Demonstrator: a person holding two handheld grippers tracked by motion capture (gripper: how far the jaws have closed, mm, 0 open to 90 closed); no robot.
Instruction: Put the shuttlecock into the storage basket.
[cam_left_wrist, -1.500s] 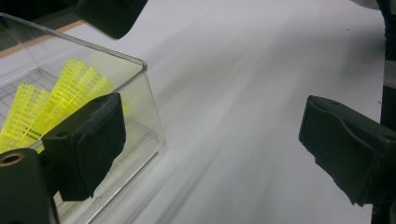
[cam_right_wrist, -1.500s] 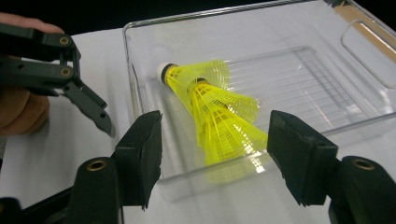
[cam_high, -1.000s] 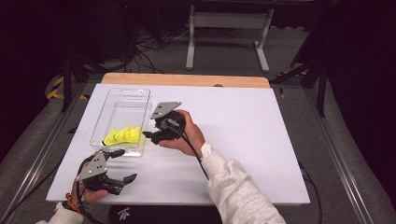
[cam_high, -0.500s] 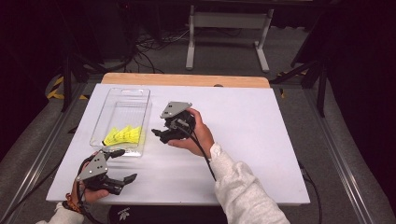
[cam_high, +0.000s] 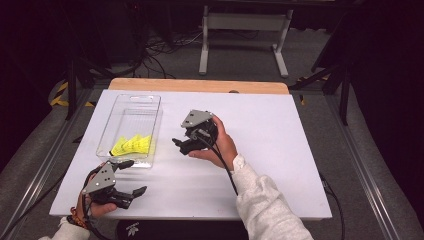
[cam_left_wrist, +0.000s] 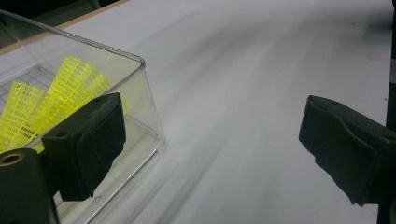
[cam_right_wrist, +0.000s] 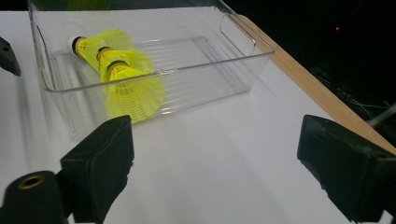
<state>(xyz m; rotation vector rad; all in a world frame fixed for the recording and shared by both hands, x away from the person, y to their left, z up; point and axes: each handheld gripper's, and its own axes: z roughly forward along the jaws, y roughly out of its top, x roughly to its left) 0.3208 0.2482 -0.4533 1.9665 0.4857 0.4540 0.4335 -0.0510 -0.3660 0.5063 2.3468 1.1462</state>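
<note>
Yellow shuttlecocks (cam_high: 131, 145) lie inside the clear plastic bin (cam_high: 150, 100), bunched at its near end, on the left half of the white table (cam_high: 280, 150). In the right gripper view three of them (cam_right_wrist: 122, 77) show stacked against each other on their sides, cork heads pointing toward the bin's left wall, mesh skirts fanned out toward the camera; the bin (cam_right_wrist: 252, 51) is otherwise bare, handle cut-out at the far end. In the left gripper view the mesh skirts (cam_left_wrist: 70, 88) show through the bin's rounded corner (cam_left_wrist: 140, 65). Right gripper (cam_high: 186, 145) sits over the table just right of the bin, apart from it, jaws pointing at the bin's near end; its jaws have just been opening and stand wide, nothing between them, only bare table in the gap (cam_right_wrist: 210, 163). Person's right hand (cam_high: 220, 145) wraps the gripper body, white sleeve (cam_high: 265, 200) running to the bottom edge. Left gripper (cam_high: 129, 177) rests low at the table's near-left corner, just in front of the bin's near wall, jaws spread wide and empty (cam_left_wrist: 210, 140); one pad sits close against the bin corner, can't tell if touching. Wooden table edge (cam_high: 200, 86) at the far side.
</note>
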